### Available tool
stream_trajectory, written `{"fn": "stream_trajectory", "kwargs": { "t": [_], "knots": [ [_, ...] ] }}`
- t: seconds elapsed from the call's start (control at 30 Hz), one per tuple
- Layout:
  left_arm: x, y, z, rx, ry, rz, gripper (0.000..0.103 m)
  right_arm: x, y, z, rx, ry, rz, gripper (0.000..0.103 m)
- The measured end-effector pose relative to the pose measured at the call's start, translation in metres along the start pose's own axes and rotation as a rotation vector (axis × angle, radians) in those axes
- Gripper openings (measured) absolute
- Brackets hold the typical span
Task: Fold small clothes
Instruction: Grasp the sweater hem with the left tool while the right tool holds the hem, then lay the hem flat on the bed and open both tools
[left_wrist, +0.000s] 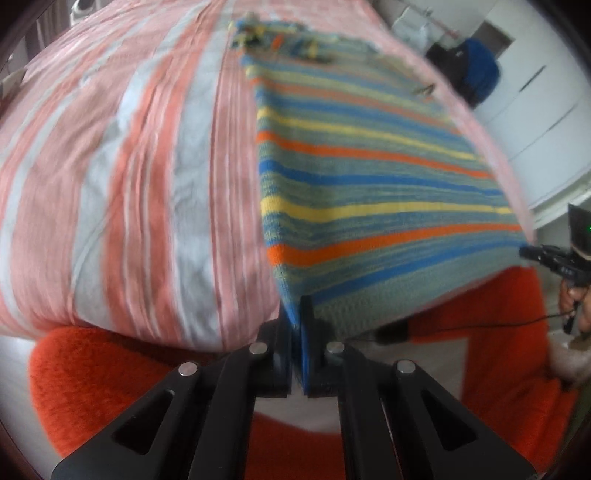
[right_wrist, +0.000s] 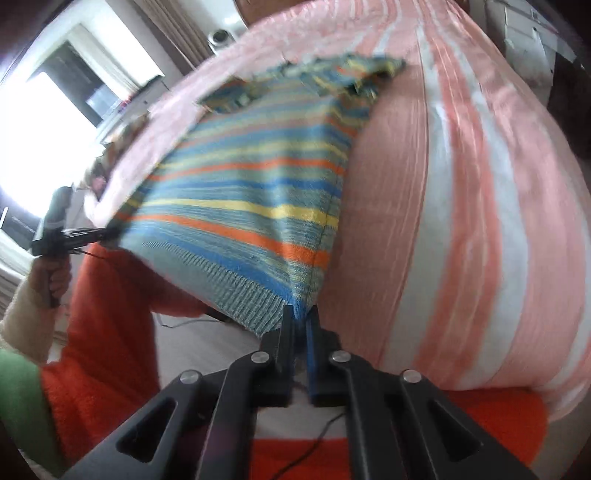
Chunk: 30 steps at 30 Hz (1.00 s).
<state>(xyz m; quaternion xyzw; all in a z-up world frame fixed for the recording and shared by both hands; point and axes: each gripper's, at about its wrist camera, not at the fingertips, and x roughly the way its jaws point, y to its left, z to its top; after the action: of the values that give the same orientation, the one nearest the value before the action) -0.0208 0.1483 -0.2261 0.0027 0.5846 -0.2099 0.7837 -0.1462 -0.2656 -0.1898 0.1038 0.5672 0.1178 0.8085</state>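
A small knitted sweater (left_wrist: 362, 177) with blue, yellow, orange and grey-green stripes lies stretched over a bed with a pink and white striped cover (left_wrist: 129, 166). My left gripper (left_wrist: 297, 314) is shut on the sweater's near left hem corner. My right gripper (right_wrist: 301, 314) is shut on the near right hem corner of the sweater (right_wrist: 251, 206). The hem is lifted off the bed's front edge between the two grippers. The right gripper also shows at the far right of the left wrist view (left_wrist: 532, 253), and the left gripper at the left of the right wrist view (right_wrist: 110, 234).
The bed cover (right_wrist: 461, 221) fills most of both views. The person's orange fleece clothing (left_wrist: 110, 376) is below the bed's edge. White cupboards (left_wrist: 546, 122) stand at the right. A bright window (right_wrist: 33, 147) is at the left.
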Motion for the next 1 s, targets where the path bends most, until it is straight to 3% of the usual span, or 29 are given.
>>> {"fn": "stream_trajectory", "kwargs": {
  "t": [0.1,0.23,0.4,0.83,0.9,0.97,1.0],
  "knots": [
    [0.016,-0.002,-0.002,-0.006,0.013,0.074,0.001,0.046,-0.008,-0.009,0.026,0.071,-0.056,0.004],
    [0.024,0.000,-0.001,-0.055,0.013,0.092,0.001,0.071,-0.019,-0.012,0.130,0.058,-0.061,0.004],
    [0.035,0.008,0.001,-0.106,0.027,0.093,0.002,0.069,-0.027,-0.015,0.158,0.041,-0.053,0.004],
    [0.045,-0.008,0.006,-0.098,0.027,0.136,0.005,0.058,-0.030,-0.028,0.186,0.026,-0.047,0.004],
    [0.043,-0.012,0.002,-0.093,0.040,0.144,0.011,0.057,-0.028,-0.029,0.182,0.030,-0.051,0.007],
    [0.038,-0.018,-0.006,-0.071,0.071,0.182,0.039,0.055,-0.027,-0.031,0.178,0.063,-0.058,0.015],
    [0.034,-0.022,-0.011,-0.054,0.075,0.204,0.045,0.055,-0.026,-0.033,0.173,0.087,-0.070,0.025]
  ]
}}
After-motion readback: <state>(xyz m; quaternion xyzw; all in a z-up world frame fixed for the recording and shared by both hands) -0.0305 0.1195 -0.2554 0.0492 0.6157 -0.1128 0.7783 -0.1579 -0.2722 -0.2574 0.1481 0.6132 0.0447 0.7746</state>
